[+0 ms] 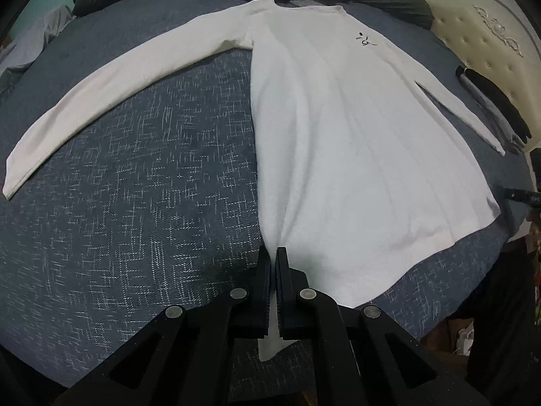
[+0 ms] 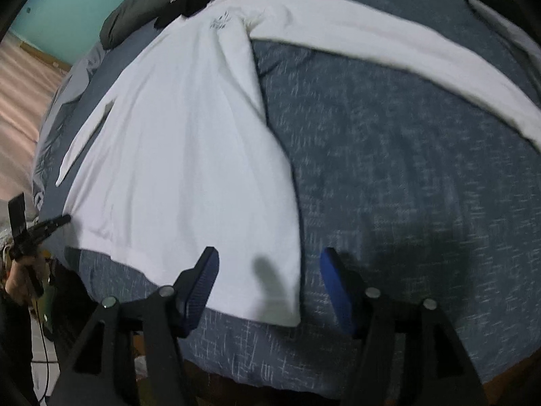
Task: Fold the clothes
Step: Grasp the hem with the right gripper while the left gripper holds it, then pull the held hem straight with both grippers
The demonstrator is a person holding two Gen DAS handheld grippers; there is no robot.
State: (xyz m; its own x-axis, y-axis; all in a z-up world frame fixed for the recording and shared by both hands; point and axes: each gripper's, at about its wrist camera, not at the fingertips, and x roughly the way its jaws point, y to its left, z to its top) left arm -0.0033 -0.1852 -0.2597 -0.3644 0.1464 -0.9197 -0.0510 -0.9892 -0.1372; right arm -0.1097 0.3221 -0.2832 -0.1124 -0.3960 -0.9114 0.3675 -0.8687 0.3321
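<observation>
Left gripper: jaws pinched on white shirt hem corner
Right gripper: jaws wide, over other hem corner
Bed: shirt flat

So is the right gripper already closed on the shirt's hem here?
No: the right gripper is wide open, its fingers either side of the white shirt's bottom corner without pinching it.

A bed under a blue-grey woven bedspread fills the room; a cream tufted headboard borders it, a teal wall stands behind, and pale pinkish flooring lies beside the bed.
</observation>
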